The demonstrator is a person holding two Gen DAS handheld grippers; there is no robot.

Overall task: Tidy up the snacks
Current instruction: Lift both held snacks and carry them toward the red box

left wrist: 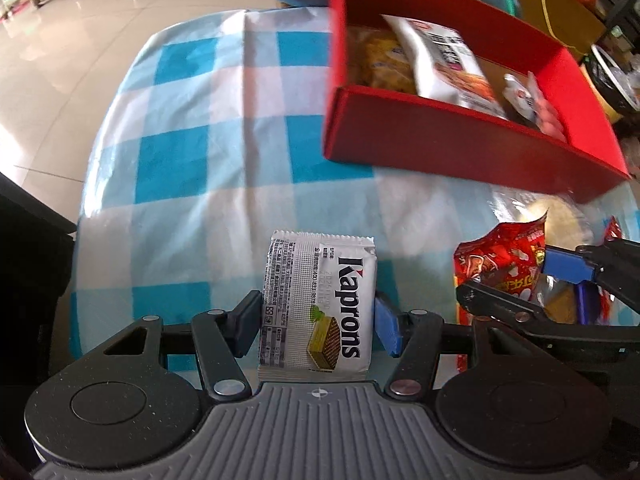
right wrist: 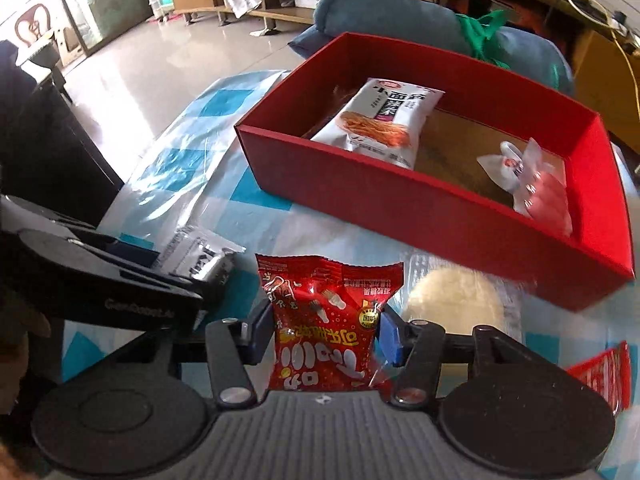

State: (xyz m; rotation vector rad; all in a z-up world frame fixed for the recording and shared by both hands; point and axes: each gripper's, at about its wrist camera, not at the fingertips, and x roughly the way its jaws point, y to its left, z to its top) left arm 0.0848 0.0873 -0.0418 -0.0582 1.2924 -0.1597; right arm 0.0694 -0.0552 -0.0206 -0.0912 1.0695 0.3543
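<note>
My left gripper [left wrist: 318, 320] is shut on a white Kaprons wafer packet [left wrist: 318, 304], held above the checked cloth. My right gripper [right wrist: 324, 330] is shut on a red snack packet [right wrist: 326, 324]; it also shows at the right of the left wrist view [left wrist: 500, 264]. The red box [right wrist: 400, 196] lies ahead on the cloth, also in the left wrist view [left wrist: 460, 148]. It holds a white noodle packet [right wrist: 380, 120], a yellow snack bag [left wrist: 380, 60] and a small pink-and-white packet [right wrist: 532, 180]. The left gripper and its wafer packet [right wrist: 204, 258] show at the left of the right wrist view.
A blue-and-white checked cloth [left wrist: 208, 152] covers the table. A pale round snack in clear wrap [right wrist: 452, 300] lies just before the box. Another red packet [right wrist: 600, 372] lies at the right edge. A blue cushion [right wrist: 380, 8] sits behind the box. A dark cabinet [right wrist: 40, 152] stands left.
</note>
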